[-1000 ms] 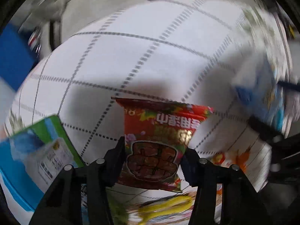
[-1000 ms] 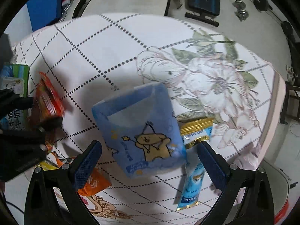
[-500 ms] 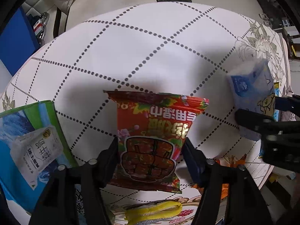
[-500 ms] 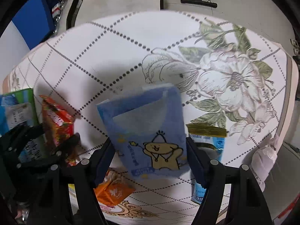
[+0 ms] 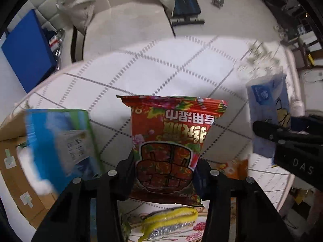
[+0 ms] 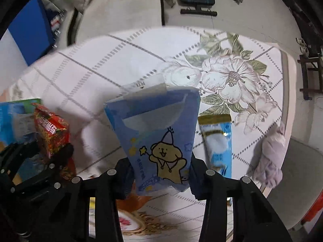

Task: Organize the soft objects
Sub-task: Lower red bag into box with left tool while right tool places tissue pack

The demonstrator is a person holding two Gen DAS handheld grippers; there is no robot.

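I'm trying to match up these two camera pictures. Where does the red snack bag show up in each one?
Left wrist view: the red snack bag fills the centre, clamped at its lower end by the left gripper.
Right wrist view: the same bag sits at the left edge, seen edge-on, in the left gripper.
Shared landmark: the blue tissue pack with the bear, centre here, at the right edge of the left view.

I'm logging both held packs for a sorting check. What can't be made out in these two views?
- Left wrist view: the red snack bag's lower edge, behind the left claw.
- Left wrist view: the green-blue pack's label, motion-blurred.
- Right wrist view: the blue tissue pack's bottom, behind the right claw.
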